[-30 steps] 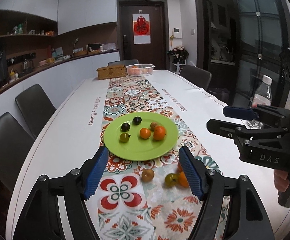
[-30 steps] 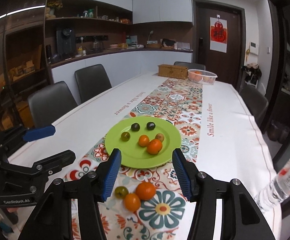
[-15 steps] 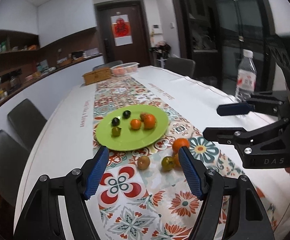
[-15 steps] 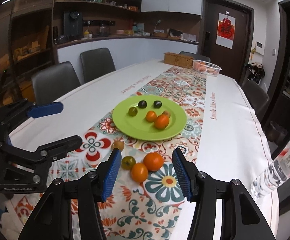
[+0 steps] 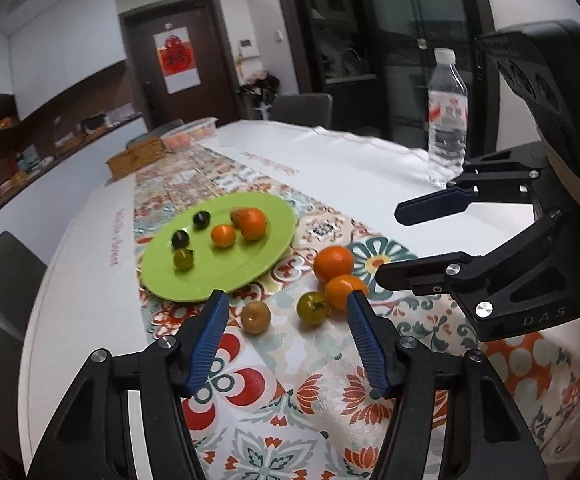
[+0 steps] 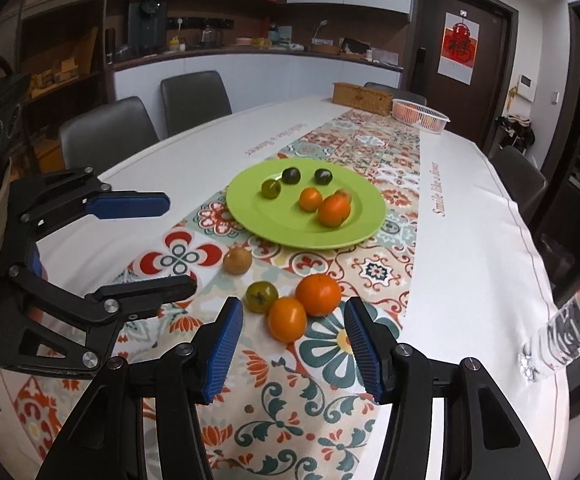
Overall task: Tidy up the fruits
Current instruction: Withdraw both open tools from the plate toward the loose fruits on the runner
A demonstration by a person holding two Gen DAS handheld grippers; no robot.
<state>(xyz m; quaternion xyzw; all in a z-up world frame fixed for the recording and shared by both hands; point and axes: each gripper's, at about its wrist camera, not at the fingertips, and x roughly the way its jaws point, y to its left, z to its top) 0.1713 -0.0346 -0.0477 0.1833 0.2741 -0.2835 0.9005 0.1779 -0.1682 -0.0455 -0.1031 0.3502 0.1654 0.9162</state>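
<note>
On patterned table runner (image 6: 330,360), round lime-green plate (image 6: 281,220) bearing six small fruits, four loose fruits (image 6: 285,318) just beside — left gripper (image 5: 283,312) jaws closing, empty, right gripper (image 6: 294,320) fingers apart, empty.

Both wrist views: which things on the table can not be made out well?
- White basket, right wrist view: contents too small to name.
- Water bottle, right wrist view: cut off by the picture edge.
- Reddish fruit on green plate: mostly hidden behind orange fruit.
</note>
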